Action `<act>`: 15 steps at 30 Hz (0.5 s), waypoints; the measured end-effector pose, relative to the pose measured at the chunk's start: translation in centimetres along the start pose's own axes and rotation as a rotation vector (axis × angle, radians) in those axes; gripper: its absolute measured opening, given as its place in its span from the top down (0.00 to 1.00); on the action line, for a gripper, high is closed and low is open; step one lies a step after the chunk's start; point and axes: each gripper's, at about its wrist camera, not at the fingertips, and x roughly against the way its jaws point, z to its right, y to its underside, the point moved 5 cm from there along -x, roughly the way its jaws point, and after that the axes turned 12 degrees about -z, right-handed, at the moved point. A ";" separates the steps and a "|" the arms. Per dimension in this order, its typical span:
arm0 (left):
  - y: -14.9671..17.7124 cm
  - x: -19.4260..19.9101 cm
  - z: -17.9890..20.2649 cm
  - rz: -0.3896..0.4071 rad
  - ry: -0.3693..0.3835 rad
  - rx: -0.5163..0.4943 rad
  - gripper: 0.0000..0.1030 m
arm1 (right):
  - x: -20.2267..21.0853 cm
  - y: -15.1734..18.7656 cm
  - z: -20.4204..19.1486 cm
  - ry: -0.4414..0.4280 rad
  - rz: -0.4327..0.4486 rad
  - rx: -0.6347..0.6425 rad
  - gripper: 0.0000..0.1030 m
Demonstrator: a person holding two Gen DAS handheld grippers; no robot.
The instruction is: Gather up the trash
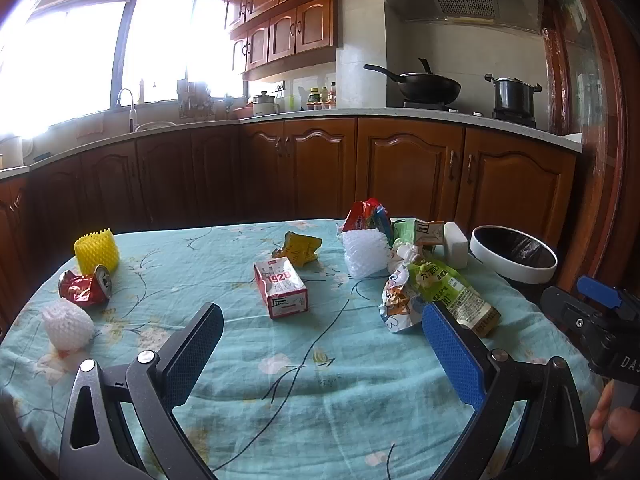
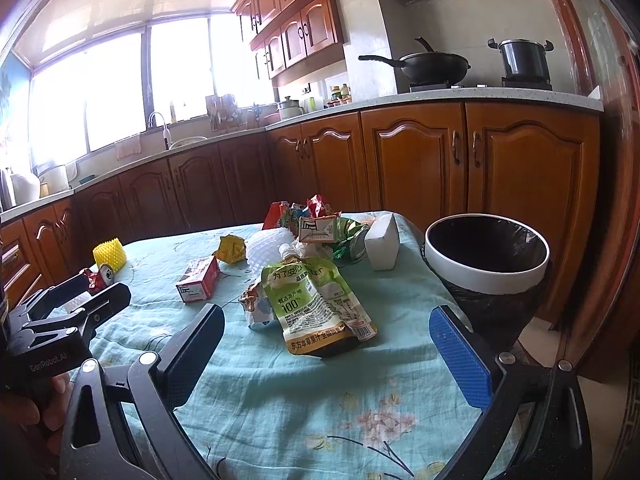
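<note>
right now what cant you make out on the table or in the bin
- Bin contents: both views show only a dark liner inside.
- Items behind the white foam net: left view, the net and wrappers overlap them.
- Small print on the green pouch: too small in both views.
- Near table edge: hidden by the fingers of each gripper.
- Sink area: washed out by window glare.

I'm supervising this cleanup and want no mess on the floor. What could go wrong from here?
The trash bin stands beyond the table edge, so a dropped item may miss it. The green pouch overlaps other wrappers; grabbing it with the open right gripper could drag them along.
</note>
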 end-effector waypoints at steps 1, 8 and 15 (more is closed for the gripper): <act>0.0 -0.1 0.0 0.000 0.000 0.000 0.03 | 0.0 0.0 0.0 -0.001 -0.001 0.000 0.00; 0.0 0.0 -0.1 -0.002 0.003 0.002 0.03 | -0.1 0.0 0.1 -0.005 -0.003 -0.003 0.00; 0.1 -0.1 0.0 -0.005 0.004 0.003 0.03 | -0.1 0.1 0.0 -0.011 -0.007 -0.004 0.00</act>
